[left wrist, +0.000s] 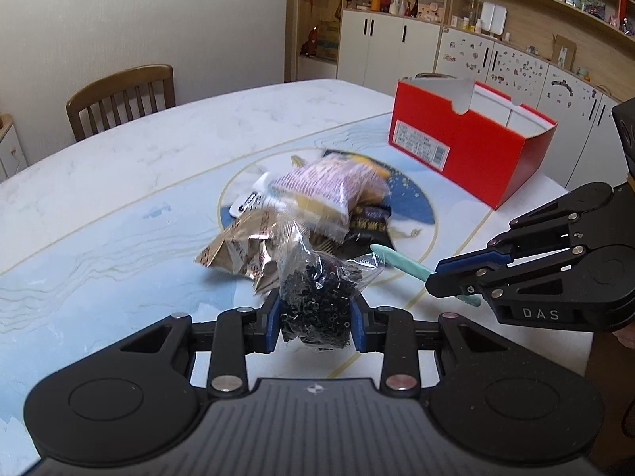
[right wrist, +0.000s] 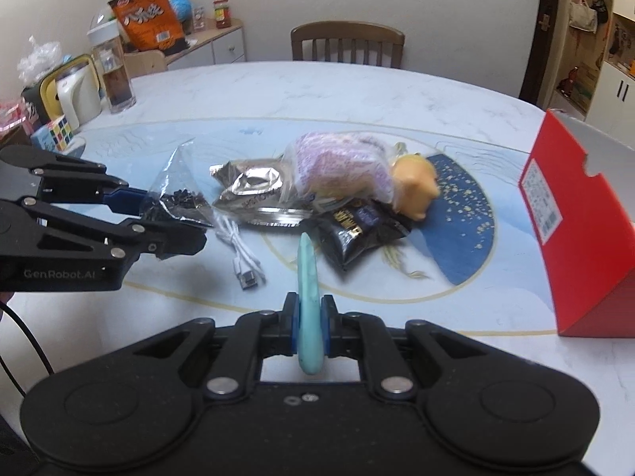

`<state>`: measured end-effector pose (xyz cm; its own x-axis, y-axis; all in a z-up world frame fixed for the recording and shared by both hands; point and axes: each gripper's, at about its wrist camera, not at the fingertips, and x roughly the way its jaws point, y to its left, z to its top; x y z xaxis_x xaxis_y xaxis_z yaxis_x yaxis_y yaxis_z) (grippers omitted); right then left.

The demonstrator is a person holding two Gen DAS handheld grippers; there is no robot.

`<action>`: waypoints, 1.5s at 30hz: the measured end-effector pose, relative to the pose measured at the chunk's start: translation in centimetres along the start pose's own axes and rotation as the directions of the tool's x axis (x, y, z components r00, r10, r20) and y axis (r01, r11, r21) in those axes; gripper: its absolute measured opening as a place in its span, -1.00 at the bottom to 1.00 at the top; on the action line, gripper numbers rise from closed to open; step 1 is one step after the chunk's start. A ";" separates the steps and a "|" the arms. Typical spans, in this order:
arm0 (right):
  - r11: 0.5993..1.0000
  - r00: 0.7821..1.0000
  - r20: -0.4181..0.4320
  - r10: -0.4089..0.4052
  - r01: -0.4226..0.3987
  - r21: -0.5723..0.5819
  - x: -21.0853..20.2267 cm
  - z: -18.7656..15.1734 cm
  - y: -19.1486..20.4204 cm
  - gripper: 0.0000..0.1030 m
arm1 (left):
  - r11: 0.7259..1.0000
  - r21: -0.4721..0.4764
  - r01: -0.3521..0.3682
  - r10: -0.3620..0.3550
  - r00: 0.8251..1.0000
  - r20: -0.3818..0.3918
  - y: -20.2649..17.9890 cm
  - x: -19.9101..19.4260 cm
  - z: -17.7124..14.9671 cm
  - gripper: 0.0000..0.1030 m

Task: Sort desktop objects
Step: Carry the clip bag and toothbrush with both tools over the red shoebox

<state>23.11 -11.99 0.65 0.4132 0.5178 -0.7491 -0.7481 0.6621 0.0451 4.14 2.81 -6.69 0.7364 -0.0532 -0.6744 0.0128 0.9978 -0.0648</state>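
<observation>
Crinkly clear plastic is the first worry: at lower centre of the left wrist view the left gripper (left wrist: 315, 323) is clamped on a bag of small black parts (left wrist: 317, 297), which could slide out or snag the foil snack packet (left wrist: 234, 250) close beside it. Further right, the right gripper (right wrist: 309, 325) pinches a slim teal stick (right wrist: 307, 289) near its end (it may pivot and drop). At far right the red cardboard box (left wrist: 468, 150) stands open, showing only white inner walls; its floor is hidden.
</observation>
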 end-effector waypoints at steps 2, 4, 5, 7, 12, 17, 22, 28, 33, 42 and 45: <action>1.000 1.000 0.012 -0.005 0.005 0.015 -0.7 0.2 -0.2 -0.81 | 1.000 0.001 0.006 -0.006 1.000 0.006 -0.2 -0.5 0.5 -0.37; 1.000 1.000 0.027 -0.012 0.011 0.030 -1.4 0.4 -0.4 -0.81 | 1.000 0.006 0.010 -0.010 1.000 0.014 -0.4 -1.0 1.0 -0.37; 0.999 0.999 0.033 -0.016 0.015 0.035 -1.7 0.5 -0.5 -0.81 | 1.000 0.007 0.013 -0.013 1.000 0.015 -0.5 -1.2 1.3 -0.37; 0.999 0.999 0.043 -0.023 0.021 0.049 -2.4 0.7 -0.8 -0.81 | 1.000 0.007 0.022 -0.022 0.999 0.024 -0.7 -1.8 1.8 -0.37; 0.995 0.997 0.064 -0.040 0.034 0.088 -4.2 1.0 -1.4 -0.81 | 0.999 0.032 0.035 -0.037 0.998 0.047 -1.3 -3.2 2.9 -0.37; 0.992 0.994 0.088 -0.059 0.049 0.118 -5.8 1.0 -1.9 -0.81 | 0.998 0.052 0.047 -0.050 0.997 0.050 -1.6 -4.1 3.7 -0.36; 0.986 0.989 0.117 -0.086 0.068 0.151 -7.6 0.9 -2.4 -0.81 | 0.997 0.066 0.048 -0.053 0.996 0.075 -1.6 -5.2 4.9 -0.36; 0.974 0.980 0.153 -0.124 0.091 0.205 -10.0 0.7 -3.8 -0.81 | 0.993 0.094 0.070 -0.081 0.991 0.111 -3.0 -6.0 6.9 -0.36; 0.965 0.974 0.165 -0.157 0.116 0.235 -11.8 0.6 -5.4 -0.81 | 0.989 0.107 0.104 -0.116 0.986 0.119 -4.7 -6.1 8.7 -0.36; 0.950 0.963 0.185 -0.196 0.140 0.280 -14.0 0.7 -9.7 -0.81 | 0.983 0.105 0.153 -0.164 0.981 0.105 -8.0 -4.8 11.8 -0.36; 0.949 0.960 0.192 -0.201 0.143 0.281 -14.6 0.9 -11.3 -0.81 | 0.981 0.111 0.159 -0.170 0.980 0.100 -9.3 -4.1 12.7 -0.36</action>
<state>26.04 -26.51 11.68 0.6474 0.4682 -0.6014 -0.5050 0.8545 0.1216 9.64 -5.71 6.03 0.7872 -0.2183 -0.5768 0.2047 0.9747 -0.0896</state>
